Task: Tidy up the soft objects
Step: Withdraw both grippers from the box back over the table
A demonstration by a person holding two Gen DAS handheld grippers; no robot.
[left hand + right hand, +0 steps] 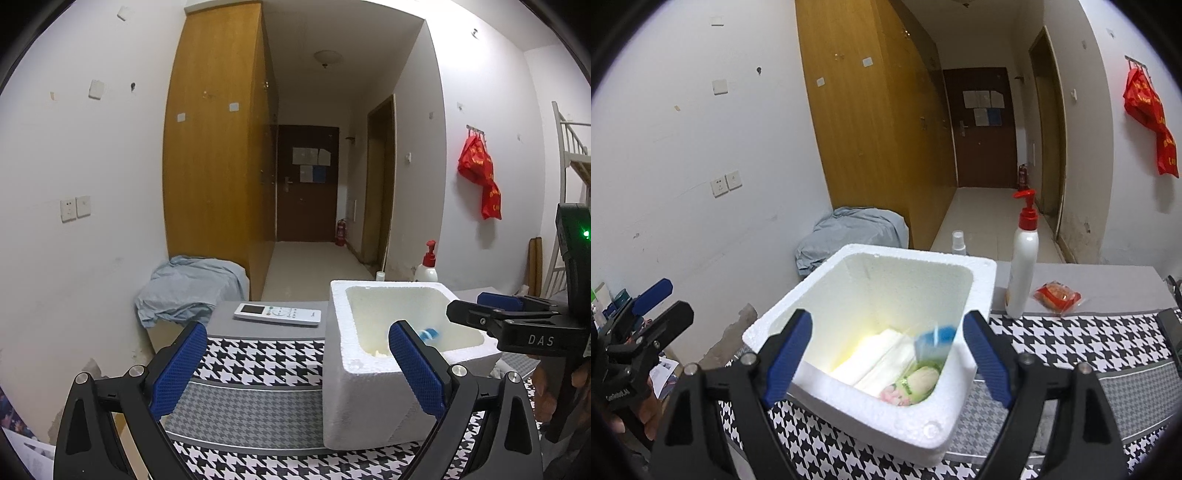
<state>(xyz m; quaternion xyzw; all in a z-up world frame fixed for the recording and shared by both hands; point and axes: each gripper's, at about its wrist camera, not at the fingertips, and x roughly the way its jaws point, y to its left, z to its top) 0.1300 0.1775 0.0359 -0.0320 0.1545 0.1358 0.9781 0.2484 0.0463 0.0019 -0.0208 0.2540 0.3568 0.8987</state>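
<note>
A houndstooth tablecloth (1052, 347) carries a white foam box (886, 417). The right gripper (886, 350) hangs wide open, holding nothing, over the box's near rim; a blurred blue-and-white packet (936, 338) is just inside its right finger, above folded white cloths (875, 360). The left gripper (295, 363) is open and empty beside the box.

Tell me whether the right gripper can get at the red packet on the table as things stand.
Probably yes. The right gripper is open and empty above the foam box; the red packet lies in the open on the table right of the lotion bottle, nothing covering it.
</note>
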